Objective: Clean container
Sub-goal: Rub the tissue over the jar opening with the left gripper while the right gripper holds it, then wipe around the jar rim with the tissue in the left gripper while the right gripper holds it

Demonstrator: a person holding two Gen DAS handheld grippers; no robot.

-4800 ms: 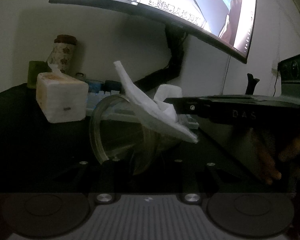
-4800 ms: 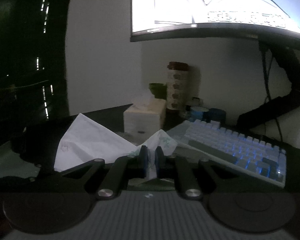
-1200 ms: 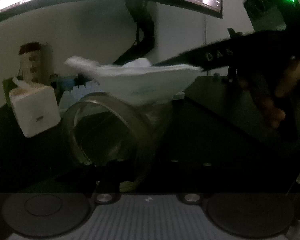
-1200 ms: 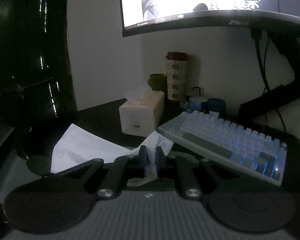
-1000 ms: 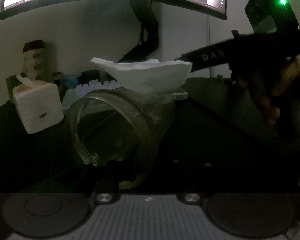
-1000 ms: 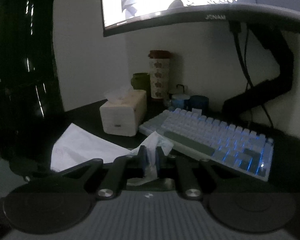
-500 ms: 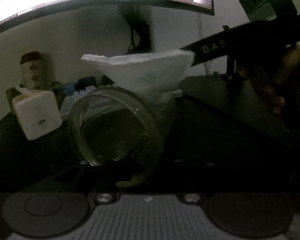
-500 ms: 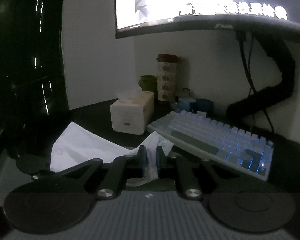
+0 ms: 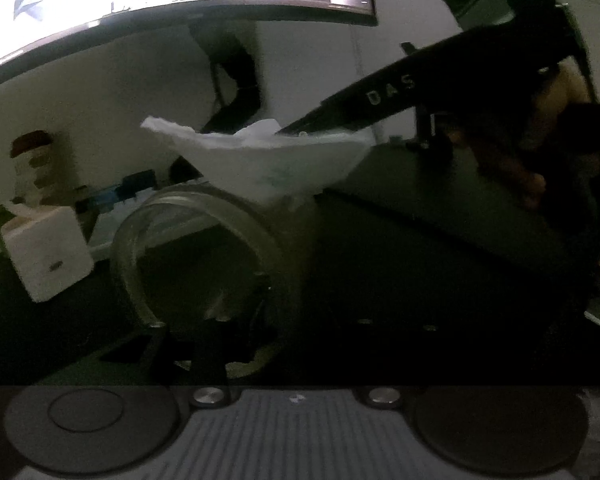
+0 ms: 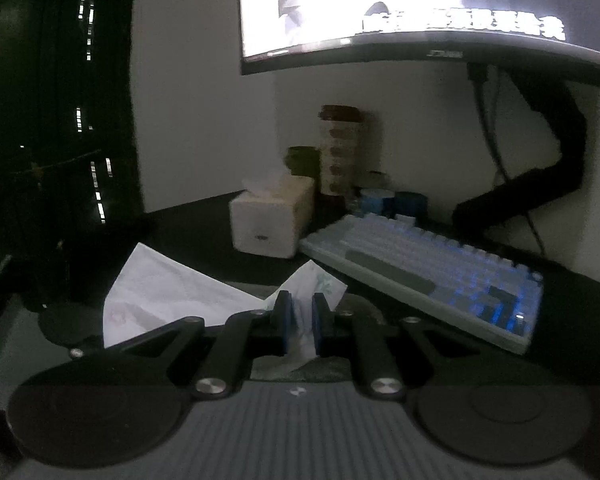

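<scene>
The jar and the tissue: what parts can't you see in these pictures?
- Left wrist view: the jar has its far end hidden behind the tissue; its near edge is lost in dark shadow.
- Left wrist view: the left gripper is too dark to tell whether it touches the jar.
- Right wrist view: the jar is out of frame; the right gripper covers the tissue's middle.

Right gripper [image 10: 300,316] pinched shut; left gripper [image 9: 236,312] just opening, dark, unclear.
</scene>
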